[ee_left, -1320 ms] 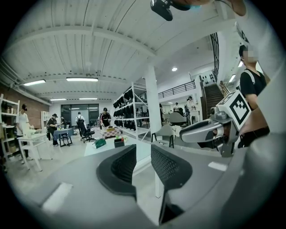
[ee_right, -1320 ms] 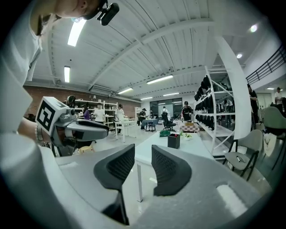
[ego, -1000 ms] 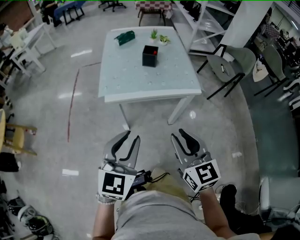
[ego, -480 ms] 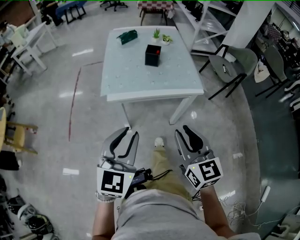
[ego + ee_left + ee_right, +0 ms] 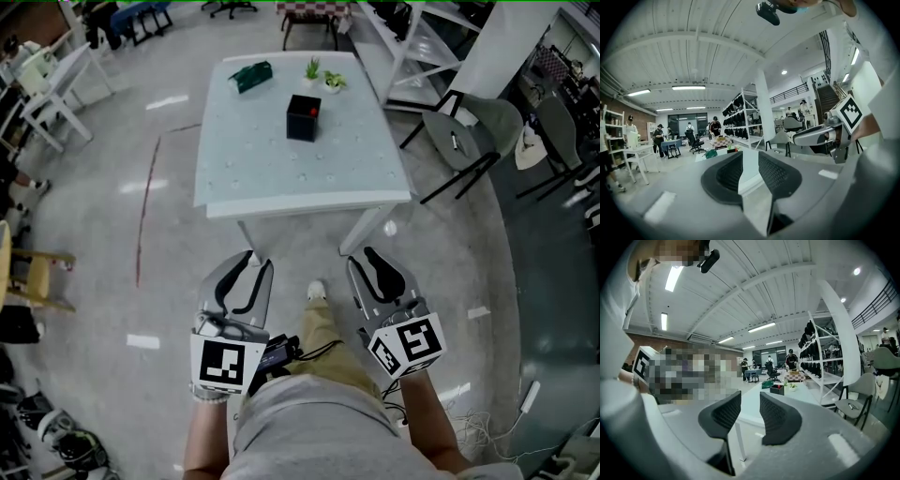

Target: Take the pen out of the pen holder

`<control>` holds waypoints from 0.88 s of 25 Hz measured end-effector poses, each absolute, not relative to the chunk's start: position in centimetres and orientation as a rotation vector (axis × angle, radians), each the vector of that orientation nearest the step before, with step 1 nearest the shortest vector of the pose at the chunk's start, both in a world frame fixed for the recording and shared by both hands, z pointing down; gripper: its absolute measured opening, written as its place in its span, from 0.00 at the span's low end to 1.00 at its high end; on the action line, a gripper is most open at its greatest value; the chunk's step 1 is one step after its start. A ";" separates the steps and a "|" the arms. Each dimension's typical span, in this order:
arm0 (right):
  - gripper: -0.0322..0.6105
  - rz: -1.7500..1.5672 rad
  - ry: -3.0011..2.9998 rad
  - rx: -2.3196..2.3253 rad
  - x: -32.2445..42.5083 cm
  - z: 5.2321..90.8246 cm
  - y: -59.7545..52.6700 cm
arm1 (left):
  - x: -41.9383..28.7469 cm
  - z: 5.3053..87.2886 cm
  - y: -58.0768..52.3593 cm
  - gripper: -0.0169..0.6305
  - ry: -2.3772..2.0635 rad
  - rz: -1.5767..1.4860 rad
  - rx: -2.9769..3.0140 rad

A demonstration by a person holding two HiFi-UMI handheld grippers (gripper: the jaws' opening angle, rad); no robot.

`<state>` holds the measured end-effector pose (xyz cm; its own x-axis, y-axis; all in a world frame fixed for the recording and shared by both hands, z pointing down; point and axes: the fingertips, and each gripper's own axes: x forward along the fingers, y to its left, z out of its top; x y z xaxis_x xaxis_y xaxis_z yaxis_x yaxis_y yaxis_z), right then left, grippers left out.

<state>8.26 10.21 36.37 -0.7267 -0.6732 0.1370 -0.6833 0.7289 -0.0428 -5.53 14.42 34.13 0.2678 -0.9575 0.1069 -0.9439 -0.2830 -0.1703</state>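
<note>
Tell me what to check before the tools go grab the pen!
1. Left tool open with nothing in it: ok.
2. Right tool open with nothing in it: ok.
3. Pen holder standing on the table: ok.
4. Pen showing in the holder: cannot tell; only a small red bit shows at its top.
5. Tools near enough to reach: not ok; both hang over the floor, short of the table's near edge.
6. Way across the table free: ok; the green thing and little plants sit beyond the holder.
</note>
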 end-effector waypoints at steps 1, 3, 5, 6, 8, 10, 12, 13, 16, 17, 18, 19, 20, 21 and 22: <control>0.24 0.134 -2.815 1.099 8.2 36.4 9.6 | -5.5 34.1 13.8 0.19 1.838 -0.291 -2.440; 0.24 0.135 -2.819 1.086 8.0 36.3 8.2 | -5.6 33.9 12.5 0.19 1.842 -0.287 -2.439; 0.24 0.141 -2.830 1.082 7.8 36.2 6.6 | -5.8 33.8 11.1 0.19 1.848 -0.282 -2.439; 0.24 0.139 -2.833 1.079 7.6 36.2 5.8 | -5.9 33.9 10.4 0.19 1.854 -0.281 -2.439; 0.24 0.136 -2.833 1.073 7.3 36.3 4.2 | -6.2 34.2 8.9 0.19 1.869 -0.286 -2.440; 0.24 0.142 -2.834 1.067 7.1 36.5 2.5 | -6.4 34.6 7.3 0.20 1.881 -0.293 -2.447; 0.24 0.147 -2.832 1.055 7.0 36.5 0.8 | -6.4 34.7 5.6 0.20 1.887 -0.302 -2.450; 0.24 0.147 -2.830 1.048 6.9 36.5 -0.1 | -6.5 34.7 4.8 0.20 1.888 -0.308 -2.449; 0.24 0.161 -2.831 1.028 6.7 36.5 -2.9 | -6.5 34.6 2.1 0.20 1.902 -0.310 -2.444; 0.24 0.166 -2.832 1.017 6.6 36.6 -3.8 | -6.6 34.5 1.2 0.20 1.910 -0.310 -2.440; 0.24 0.169 -2.833 1.006 6.5 36.6 -4.7 | -6.7 34.5 0.3 0.20 1.919 -0.312 -2.436; 0.24 0.168 -2.835 0.995 6.3 36.6 -5.6 | -6.8 34.5 -0.6 0.20 1.928 -0.317 -2.433; 0.24 0.166 -2.836 0.985 6.2 36.5 -6.5 | -6.8 34.5 -1.4 0.20 1.936 -0.322 -2.430; 0.24 0.166 -2.836 0.976 6.1 36.5 -7.4 | -6.9 34.5 -2.3 0.20 1.942 -0.325 -2.426; 0.24 0.168 -2.837 0.969 6.1 36.5 -8.3 | -6.9 34.5 -3.1 0.20 1.947 -0.326 -2.422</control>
<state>6.09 -8.28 36.54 -0.7830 -0.5993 0.1667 -0.6148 0.7864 -0.0608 -6.90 -3.08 34.50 0.2016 -0.9678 0.1509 -0.9642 -0.2231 -0.1430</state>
